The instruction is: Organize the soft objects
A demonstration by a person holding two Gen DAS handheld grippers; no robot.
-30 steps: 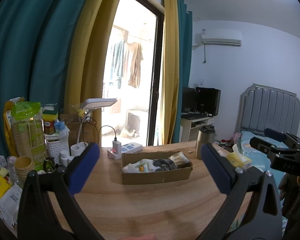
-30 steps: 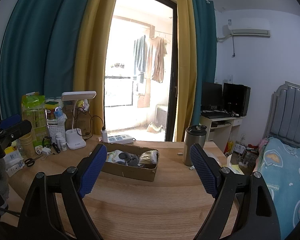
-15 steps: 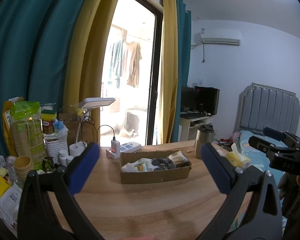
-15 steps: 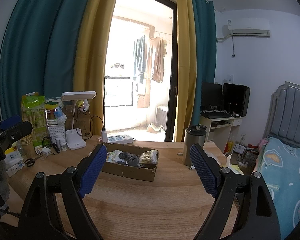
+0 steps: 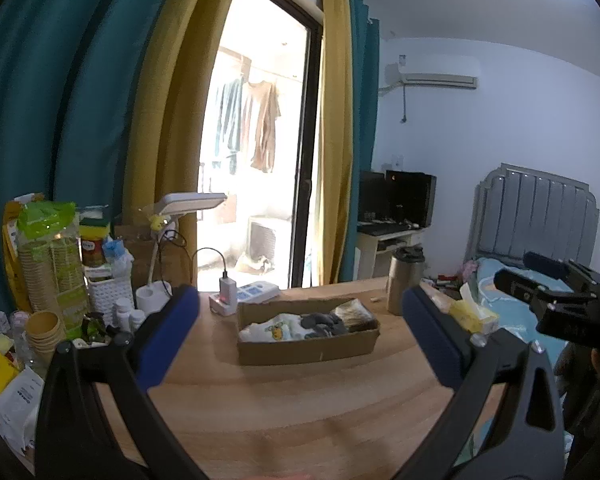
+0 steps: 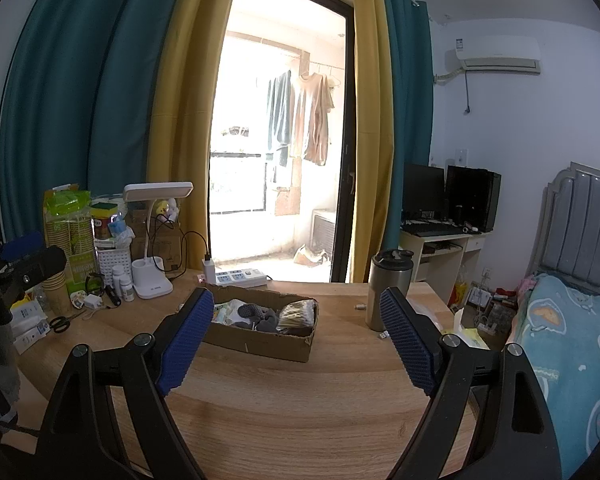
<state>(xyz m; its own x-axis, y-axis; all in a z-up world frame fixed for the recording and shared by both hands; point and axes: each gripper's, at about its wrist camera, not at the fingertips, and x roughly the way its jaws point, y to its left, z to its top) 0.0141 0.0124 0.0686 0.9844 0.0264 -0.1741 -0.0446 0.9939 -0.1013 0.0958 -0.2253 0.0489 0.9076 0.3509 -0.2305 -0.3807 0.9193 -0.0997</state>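
Observation:
A shallow cardboard box (image 5: 308,346) (image 6: 260,340) sits mid-table. Inside lie soft items: a white cloth with a yellow print (image 5: 274,328), grey socks (image 5: 320,325) (image 6: 256,317) and a beige folded cloth (image 5: 354,314) (image 6: 298,314). My left gripper (image 5: 300,336) is open and empty, held above the near table, short of the box. My right gripper (image 6: 297,338) is open and empty, also short of the box. Each gripper shows at the edge of the other's view.
A steel tumbler (image 6: 388,288) stands right of the box. A desk lamp (image 6: 152,240), power strip (image 6: 240,278), bottles, paper cups (image 5: 44,328) and packets crowd the table's left. Scissors (image 6: 62,322) lie at left. A bed (image 6: 572,340) is at right.
The left gripper's view has shifted slightly, so the box sits a little lower left. The right gripper has hardly moved. Both stay open.

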